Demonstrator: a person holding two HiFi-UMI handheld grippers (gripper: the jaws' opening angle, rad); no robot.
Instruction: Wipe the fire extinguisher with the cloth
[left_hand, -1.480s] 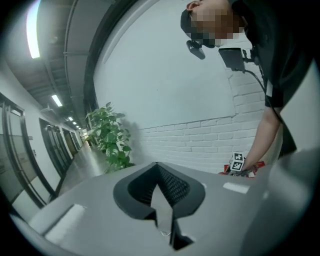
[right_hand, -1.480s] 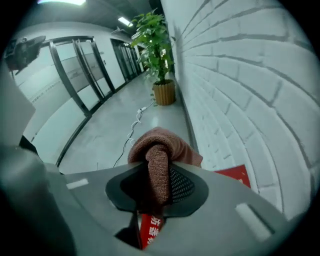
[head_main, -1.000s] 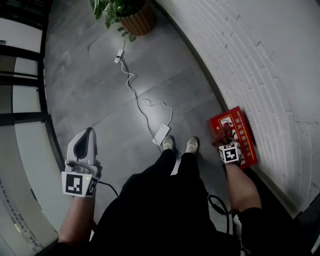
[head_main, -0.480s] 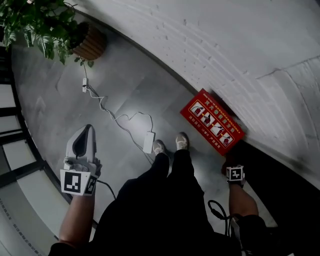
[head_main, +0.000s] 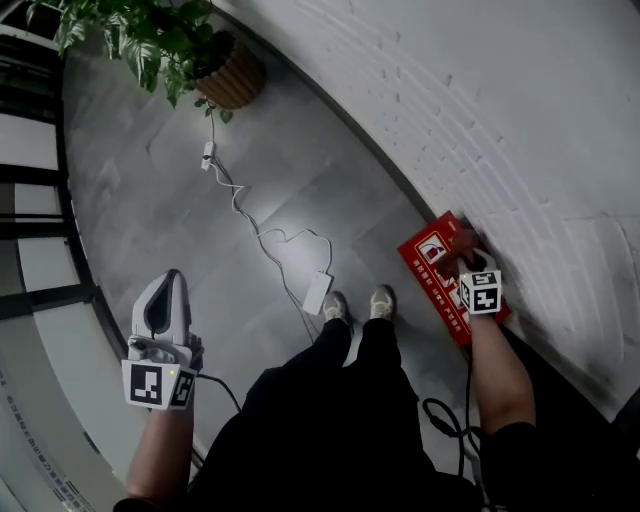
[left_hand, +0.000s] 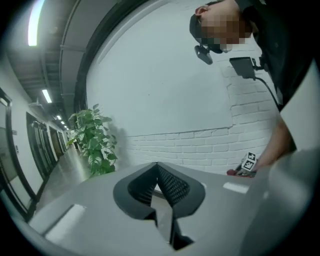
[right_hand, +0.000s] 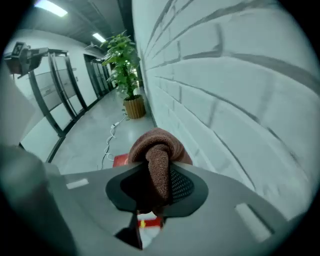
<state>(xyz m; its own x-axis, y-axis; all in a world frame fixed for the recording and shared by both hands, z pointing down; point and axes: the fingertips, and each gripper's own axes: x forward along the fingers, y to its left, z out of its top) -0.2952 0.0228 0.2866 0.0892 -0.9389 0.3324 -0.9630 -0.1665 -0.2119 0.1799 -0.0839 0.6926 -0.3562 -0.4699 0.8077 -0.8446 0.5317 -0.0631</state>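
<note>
Pinching brown cloth (right_hand: 159, 152) with right gripper (head_main: 462, 262) at red box (head_main: 425, 256); holding left gripper (left_hand: 158, 169) pressed together, empty.

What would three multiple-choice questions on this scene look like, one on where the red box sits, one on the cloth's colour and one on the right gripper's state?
1. Where does the red box sit?
A. Against the white brick wall
B. Beside the potted plant
C. Under the left gripper

2. What colour is the cloth?
A. Blue
B. Brown
C. White

3. How is the right gripper?
A. Open and empty
B. Shut on the cloth
C. Shut on the cable

Answers:
1 A: in the head view the box lies at the foot of the wall.
2 B: the right gripper view shows a brown knit fold.
3 B: in that same view the jaws pinch the cloth between their pads.
</note>
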